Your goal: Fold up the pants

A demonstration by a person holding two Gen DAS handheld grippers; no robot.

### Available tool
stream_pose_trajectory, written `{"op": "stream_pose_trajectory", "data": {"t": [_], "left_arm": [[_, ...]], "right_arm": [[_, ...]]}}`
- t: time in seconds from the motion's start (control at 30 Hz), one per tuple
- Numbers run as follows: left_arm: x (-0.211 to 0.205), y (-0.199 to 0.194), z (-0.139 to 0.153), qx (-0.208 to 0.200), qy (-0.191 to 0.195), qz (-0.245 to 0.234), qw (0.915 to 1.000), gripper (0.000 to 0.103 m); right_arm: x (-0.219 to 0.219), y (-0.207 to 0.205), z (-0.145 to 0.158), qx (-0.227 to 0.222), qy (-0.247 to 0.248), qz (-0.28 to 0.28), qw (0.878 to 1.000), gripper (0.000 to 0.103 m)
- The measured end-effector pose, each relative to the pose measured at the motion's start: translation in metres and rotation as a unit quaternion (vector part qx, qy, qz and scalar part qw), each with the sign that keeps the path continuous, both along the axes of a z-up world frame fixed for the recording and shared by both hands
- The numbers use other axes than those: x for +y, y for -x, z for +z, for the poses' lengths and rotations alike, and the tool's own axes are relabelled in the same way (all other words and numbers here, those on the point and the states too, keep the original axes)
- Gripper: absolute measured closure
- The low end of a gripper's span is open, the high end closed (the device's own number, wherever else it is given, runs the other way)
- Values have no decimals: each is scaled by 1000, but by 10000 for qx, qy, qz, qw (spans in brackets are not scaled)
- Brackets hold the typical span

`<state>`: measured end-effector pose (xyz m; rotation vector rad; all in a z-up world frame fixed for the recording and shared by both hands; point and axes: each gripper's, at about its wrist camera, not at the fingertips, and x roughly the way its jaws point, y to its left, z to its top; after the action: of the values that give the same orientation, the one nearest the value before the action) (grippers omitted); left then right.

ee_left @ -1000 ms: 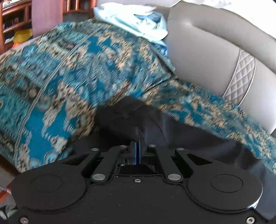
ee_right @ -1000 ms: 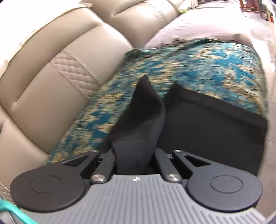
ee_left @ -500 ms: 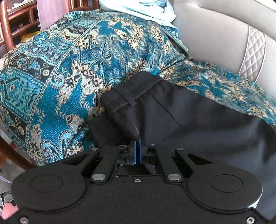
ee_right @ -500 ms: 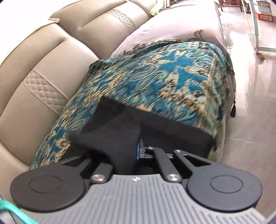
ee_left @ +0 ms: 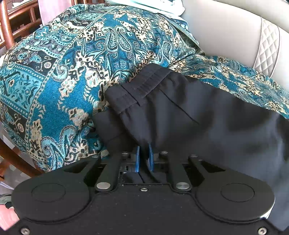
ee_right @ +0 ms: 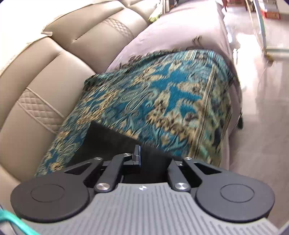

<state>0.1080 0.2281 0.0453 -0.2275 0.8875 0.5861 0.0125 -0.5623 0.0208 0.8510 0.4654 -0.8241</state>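
Observation:
Black pants [ee_left: 189,115] lie on a teal patterned throw [ee_left: 72,72] over a sofa seat. Their waistband [ee_left: 137,86] points toward the far left. My left gripper [ee_left: 144,159] has its blue pads slightly parted, with a fold of the black cloth still between them. In the right wrist view the pants [ee_right: 115,142] lie flat on the throw [ee_right: 162,101]. My right gripper [ee_right: 153,155] is open; its left pad [ee_right: 138,153] shows, and black cloth covers the right finger.
The beige leather sofa back [ee_right: 45,76] runs along the left in the right wrist view and shows at the upper right in the left wrist view [ee_left: 234,32]. Light blue clothes [ee_left: 153,5] lie at the far end. Wooden furniture [ee_left: 10,23] stands left. Tiled floor [ee_right: 261,108] lies right.
Both grippers have lowered the pants onto the throw. The right jaws have opened wide and the left pads have parted a little. The cloth now lies flat.

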Motion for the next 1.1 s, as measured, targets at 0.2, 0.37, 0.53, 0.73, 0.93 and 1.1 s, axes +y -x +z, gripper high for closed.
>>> {"op": "stream_pose_trajectory", "data": {"t": [0.2, 0.37, 0.53, 0.73, 0.93, 1.1], "left_arm": [[-1, 9, 0, -60, 101, -39, 9999, 49], [-4, 19, 13, -342, 170, -187, 9991, 23], [-7, 29, 29, -653, -23, -239, 9976, 16], [-15, 34, 35, -679, -75, -522, 9963, 28], [-31, 28, 25, -512, -302, -644, 9962, 27], [-40, 23, 19, -533, -363, -816, 9946, 26]], "right_arm": [[-13, 9, 7, 257, 389, -421, 9980, 35], [9, 6, 23, -157, 798, -12, 9967, 27], [56, -23, 44, -250, 1493, 844, 9849, 16], [137, -71, 58, -511, 1863, 2377, 9519, 13], [265, -111, 40, -556, 1987, 4125, 8873, 12], [366, -105, 24, -663, 2342, 5047, 8283, 11]]}}
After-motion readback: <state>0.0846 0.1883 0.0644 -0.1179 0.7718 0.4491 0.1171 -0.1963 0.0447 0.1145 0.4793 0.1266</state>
